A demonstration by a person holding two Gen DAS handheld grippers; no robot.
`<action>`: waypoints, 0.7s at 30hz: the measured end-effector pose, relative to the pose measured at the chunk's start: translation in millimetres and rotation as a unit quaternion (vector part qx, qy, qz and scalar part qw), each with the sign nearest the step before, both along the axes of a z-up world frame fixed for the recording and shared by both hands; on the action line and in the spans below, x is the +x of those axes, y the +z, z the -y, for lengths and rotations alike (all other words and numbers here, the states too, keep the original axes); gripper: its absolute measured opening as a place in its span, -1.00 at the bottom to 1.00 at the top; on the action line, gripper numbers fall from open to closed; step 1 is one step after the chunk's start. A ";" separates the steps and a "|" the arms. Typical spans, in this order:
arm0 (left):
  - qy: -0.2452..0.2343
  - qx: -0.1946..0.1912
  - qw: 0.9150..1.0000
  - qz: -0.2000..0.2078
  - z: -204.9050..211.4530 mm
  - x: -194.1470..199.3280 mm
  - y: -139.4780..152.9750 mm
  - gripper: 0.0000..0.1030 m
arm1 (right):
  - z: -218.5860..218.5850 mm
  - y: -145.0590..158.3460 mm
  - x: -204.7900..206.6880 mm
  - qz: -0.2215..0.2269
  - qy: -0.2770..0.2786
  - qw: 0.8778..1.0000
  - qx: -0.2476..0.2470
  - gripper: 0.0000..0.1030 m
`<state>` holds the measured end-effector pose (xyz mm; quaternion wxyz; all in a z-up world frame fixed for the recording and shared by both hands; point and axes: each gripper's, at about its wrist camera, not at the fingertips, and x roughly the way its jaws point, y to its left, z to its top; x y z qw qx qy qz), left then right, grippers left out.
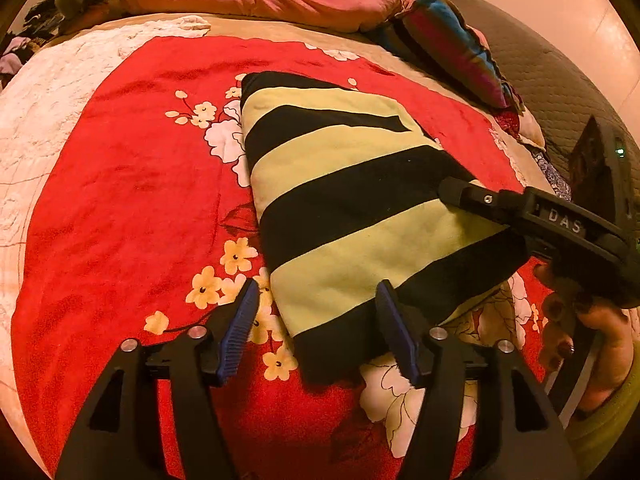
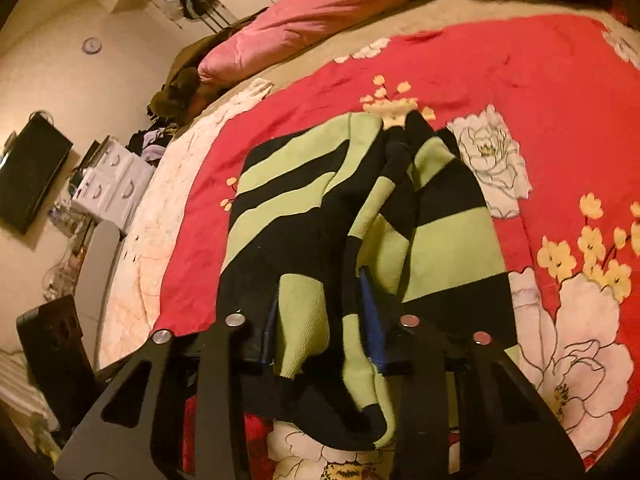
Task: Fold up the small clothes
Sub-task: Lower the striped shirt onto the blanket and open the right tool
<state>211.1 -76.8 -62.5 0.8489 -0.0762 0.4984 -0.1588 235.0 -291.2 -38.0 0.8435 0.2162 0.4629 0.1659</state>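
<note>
**Soft striped sweater, half folded on the bed**

The sweater (image 1: 344, 208) lay on the red flowered blanket (image 1: 120, 200), just ahead of the left claw (image 1: 316, 330), which was released and empty. The right claw (image 2: 320, 320) was grasping a bunched sleeve between its blue pads (image 2: 370, 312). The knit looked light, limp and a little fuzzy; it would probably sag, so hems and corners seemed the best holds.
</note>
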 end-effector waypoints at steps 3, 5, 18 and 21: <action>0.000 0.001 1.000 0.003 -0.8 -2.0 2.7 0.26 | -3.8 18.2 -5.1 0.025 0.010 1.000 -0.006 -0.60; 0.001 0.003 1.000 0.006 -2.2 -3.6 6.0 0.29 | -6.7 33.9 -9.0 0.050 0.021 0.998 -0.010 -0.63; 0.001 -0.009 1.000 0.001 -7.0 -8.1 9.6 0.37 | 45.4 -6.4 -22.0 0.001 -0.027 0.997 -0.073 -0.49; -0.002 -0.004 1.000 0.001 -4.3 -9.0 10.0 0.37 | 48.0 -16.2 -28.3 0.007 -0.043 0.996 -0.077 -0.37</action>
